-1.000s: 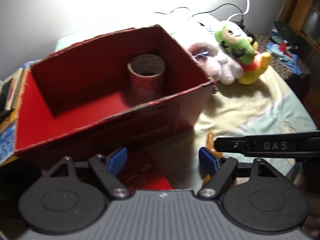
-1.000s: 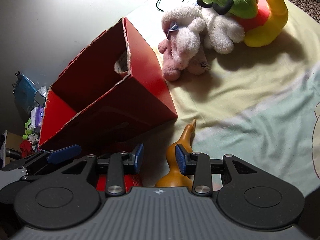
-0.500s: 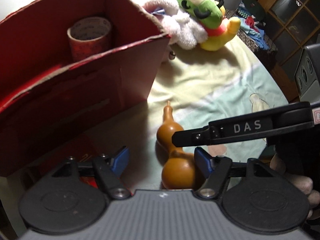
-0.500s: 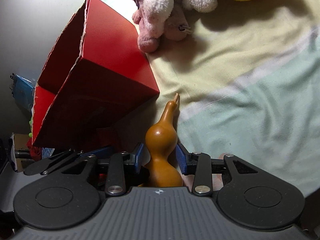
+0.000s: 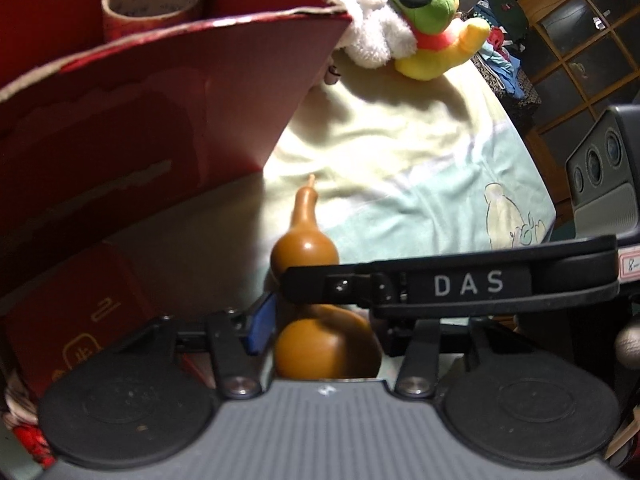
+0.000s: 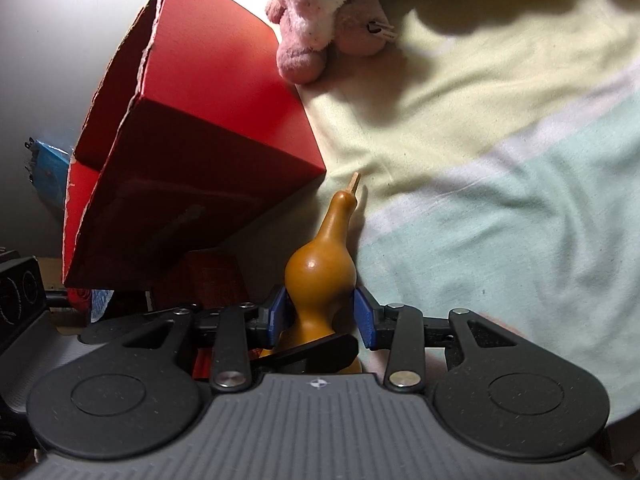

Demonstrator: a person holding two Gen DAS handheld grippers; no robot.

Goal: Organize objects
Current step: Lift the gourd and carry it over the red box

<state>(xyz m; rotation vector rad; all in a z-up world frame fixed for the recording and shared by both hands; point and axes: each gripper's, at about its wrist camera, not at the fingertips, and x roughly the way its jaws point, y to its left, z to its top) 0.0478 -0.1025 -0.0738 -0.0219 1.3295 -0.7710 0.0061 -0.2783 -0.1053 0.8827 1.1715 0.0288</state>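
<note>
Orange-brown and glossy, the gourd lay on the pale yellow and green bedsheet, its thin stem pointing away from both cameras, just beside the near corner of the red cardboard box.

Both tools were down at it. The right gripper straddled the gourd's waist, a blue pad on either side; its jaws had just been opening and stood partly apart, and whether the pads still pressed the gourd could not be told. The left gripper had its jaws around the gourd's fat lower bulb; they had just been closing, narrower than before. Only its left blue pad showed, close against the bulb, while the right gripper's black finger crossed in front, so contact could not be judged.

Inside the box stood a roll of tape. Plush toys lay beyond the box's far corner.
</note>
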